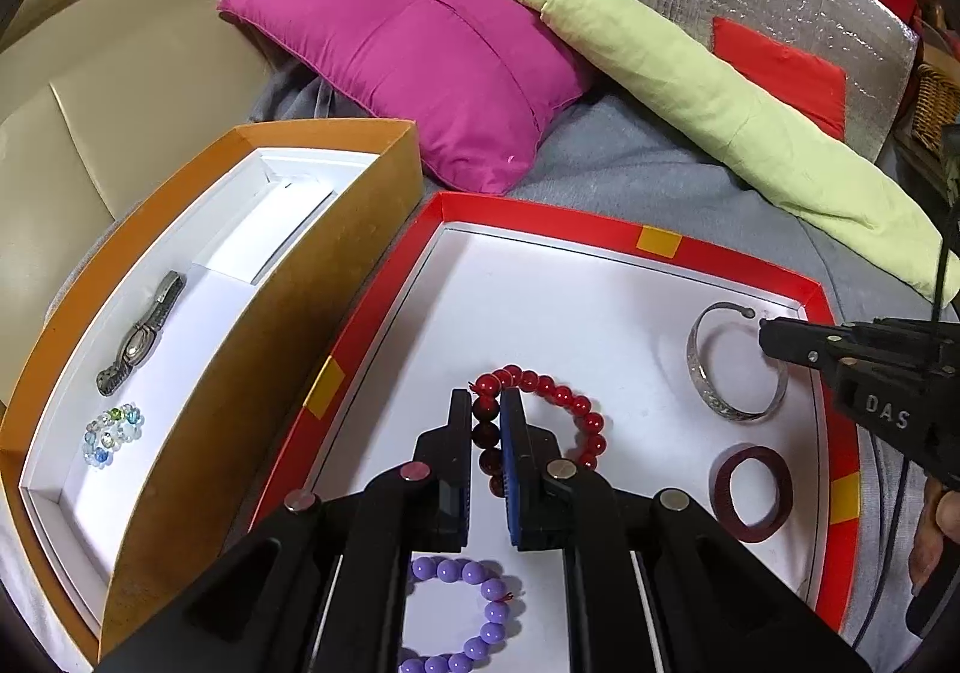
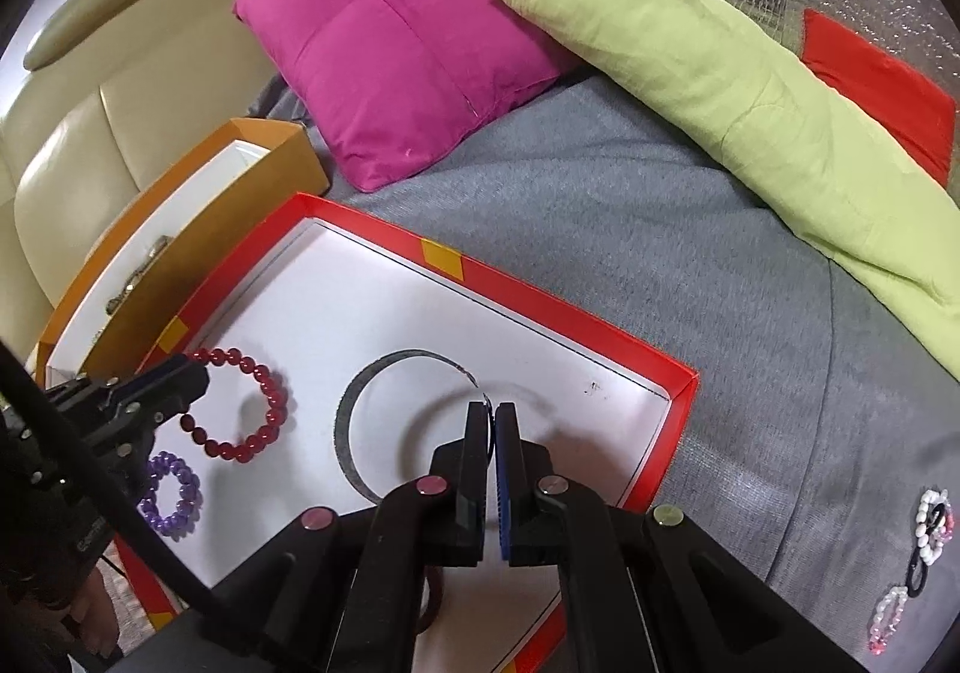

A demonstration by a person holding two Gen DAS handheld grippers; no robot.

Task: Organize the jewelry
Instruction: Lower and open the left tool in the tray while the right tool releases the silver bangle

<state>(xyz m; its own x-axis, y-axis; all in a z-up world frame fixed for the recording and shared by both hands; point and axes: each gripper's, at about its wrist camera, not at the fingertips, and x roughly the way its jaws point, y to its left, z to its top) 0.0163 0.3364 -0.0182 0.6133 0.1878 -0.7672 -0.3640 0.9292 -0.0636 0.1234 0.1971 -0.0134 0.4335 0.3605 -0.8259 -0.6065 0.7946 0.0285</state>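
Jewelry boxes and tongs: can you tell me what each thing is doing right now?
Left tongs: shut on the red bead bracelet.
Right tongs: shut on the silver bangle.
Purple bead bracelet: lying loose in the red tray.
Dark red ring bangle: lying flat in the tray.
Orange box: open, lid off.
Watch: lying in the orange box.
Clear bead bracelet: lying in the orange box.
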